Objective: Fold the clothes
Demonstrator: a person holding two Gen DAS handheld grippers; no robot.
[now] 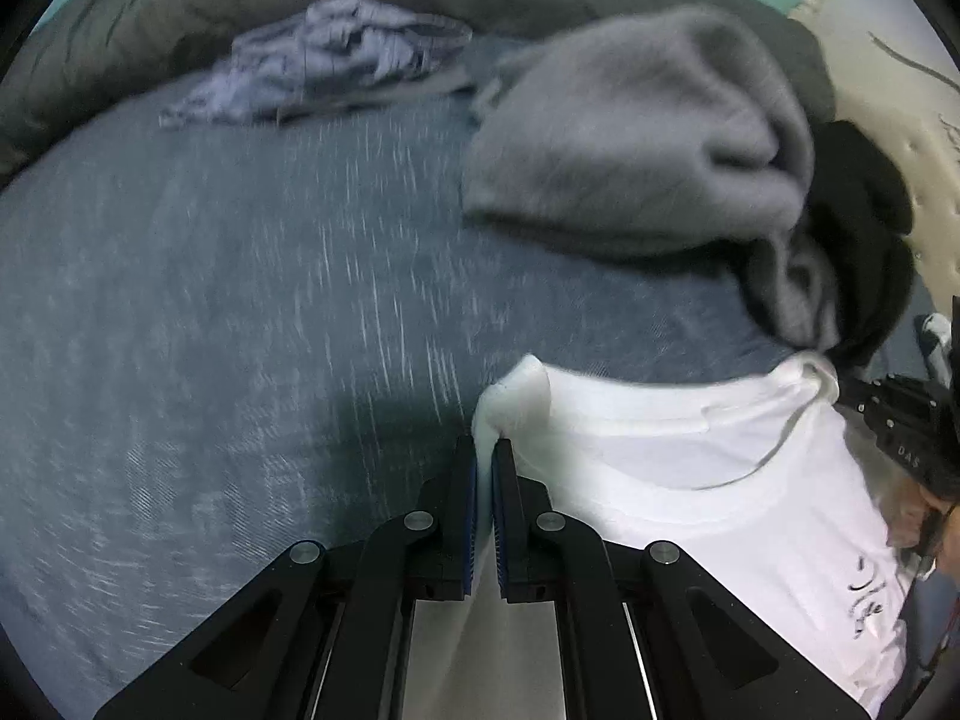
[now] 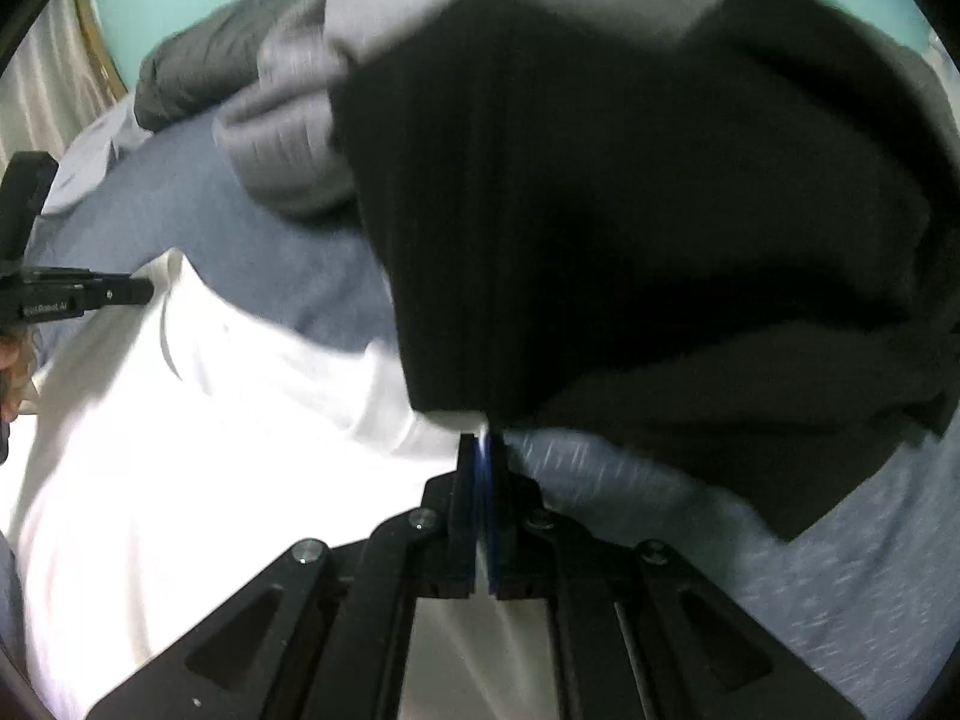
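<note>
Bed [image 1: 240,300]: a blue-grey sheet is filling most of the left wrist view and the lower right of the right wrist view.

Duvet [image 1: 180,12]: a dark grey roll is lying along the top of the frame, with a patterned cloth [image 1: 324,54] crumpled at upper left.

White shirt [image 1: 690,468]: the garment is being held at lower right of the left wrist view and lower left of the right wrist view, stretched between both grippers at its upper corners, collar toward the bed's middle.

Black garment [image 2: 630,210] and grey garment [image 1: 630,138]: both are piled just beyond the shirt; the black one is overlapping the shirt's right corner.

Left gripper [image 1: 485,450]: the fingers are being pressed together on a bunched shirt corner.

Right gripper [image 2: 483,447]: the fingers are clamped on a thin white edge of the shirt.

Step, as judged: the shirt is being carried or spread by its shoulders, either for laying flat or midway through a fold; the views fit both. The next move is judged to call for even tension between the grippers and clearance from the black garment.

Obscured: the shirt's hem and sleeves are cut off by the lower frame edges; motion blur is softening the sheet and piles; dark print at the shirt's lower right is not legible.
</note>
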